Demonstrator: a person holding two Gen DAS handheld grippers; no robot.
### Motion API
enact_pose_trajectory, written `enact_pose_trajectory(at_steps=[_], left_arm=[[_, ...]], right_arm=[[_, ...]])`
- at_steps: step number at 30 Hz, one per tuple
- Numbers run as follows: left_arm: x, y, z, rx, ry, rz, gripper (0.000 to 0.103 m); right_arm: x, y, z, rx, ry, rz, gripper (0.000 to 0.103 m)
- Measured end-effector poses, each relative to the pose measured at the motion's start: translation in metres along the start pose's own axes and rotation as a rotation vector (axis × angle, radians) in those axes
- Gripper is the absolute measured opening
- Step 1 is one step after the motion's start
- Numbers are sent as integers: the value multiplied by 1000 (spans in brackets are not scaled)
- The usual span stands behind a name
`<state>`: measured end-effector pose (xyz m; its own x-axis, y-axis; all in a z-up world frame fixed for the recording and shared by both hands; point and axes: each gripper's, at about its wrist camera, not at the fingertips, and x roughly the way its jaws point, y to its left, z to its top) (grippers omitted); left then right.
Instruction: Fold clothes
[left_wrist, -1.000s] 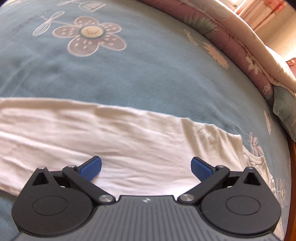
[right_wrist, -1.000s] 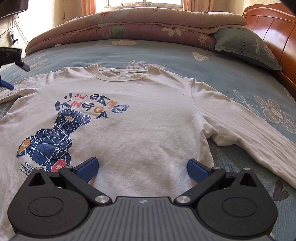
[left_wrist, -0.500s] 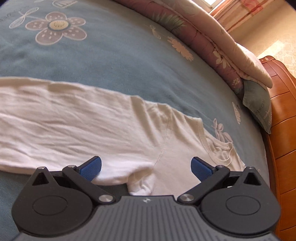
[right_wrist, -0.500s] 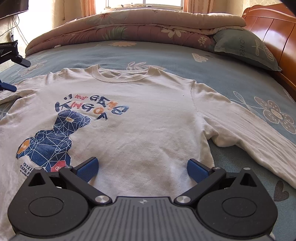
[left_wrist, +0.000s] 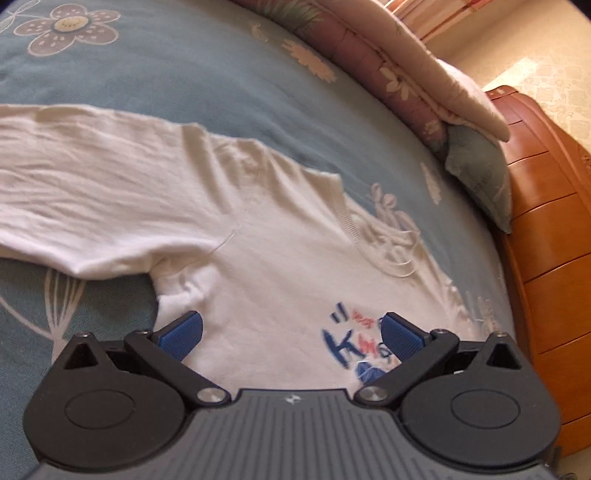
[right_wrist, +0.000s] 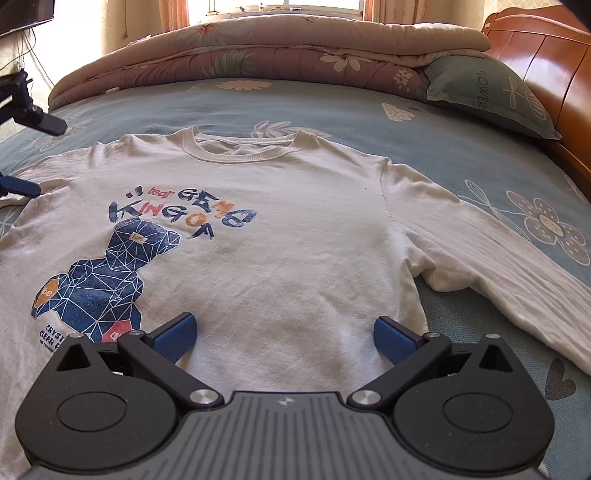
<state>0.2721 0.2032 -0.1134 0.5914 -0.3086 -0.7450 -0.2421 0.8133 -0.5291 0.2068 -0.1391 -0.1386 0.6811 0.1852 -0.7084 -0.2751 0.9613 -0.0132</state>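
Right now, through the left wrist view, my left gripper (left_wrist: 291, 332) hangs with its jaws spread wide and nothing between them, above the chest of the white long-sleeved shirt (left_wrist: 258, 266), which lies print-up on the blue flowered bedsheet (left_wrist: 166, 66). One sleeve (left_wrist: 92, 192) stretches flat toward the bed's left edge, its underarm bunched just ahead of my blue pads (left_wrist: 183, 330). From the right wrist view, my right gripper (right_wrist: 284, 338) is equally wide and empty, poised over the lower body of the shirt, with the other sleeve (right_wrist: 498, 266) running out toward the bed's right edge, and the collar (right_wrist: 243, 147) pointing at the rolled quilt (right_wrist: 277, 48) and pillow (right_wrist: 484, 92) by the headboard. To start well, I judge I should pinch one layer at a sleeve's shoulder seam and cuff, then carry it across the chest without dragging the body. No containers show; the shirt is all the bed carries here.
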Motion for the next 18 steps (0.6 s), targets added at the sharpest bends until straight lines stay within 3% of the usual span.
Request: enact_pose_trajectory(at_steps=[1, 7, 10, 13, 18], left_arm=[[3, 3, -3, -4, 4, 30, 102], [-32, 4, -8, -35, -56, 48, 101], [-36, 0, -23, -50, -60, -45, 102], [-22, 1, -41, -51, -23, -23, 102], [-34, 15, -64, -66, -55, -57, 102]], right_arm=[[0, 0, 0, 0, 0, 1, 103], [0, 0, 0, -2, 6, 0, 103], [0, 0, 1, -2, 8, -3, 103], [0, 0, 0, -1, 4, -1, 103], [0, 0, -1, -3, -1, -2, 103]])
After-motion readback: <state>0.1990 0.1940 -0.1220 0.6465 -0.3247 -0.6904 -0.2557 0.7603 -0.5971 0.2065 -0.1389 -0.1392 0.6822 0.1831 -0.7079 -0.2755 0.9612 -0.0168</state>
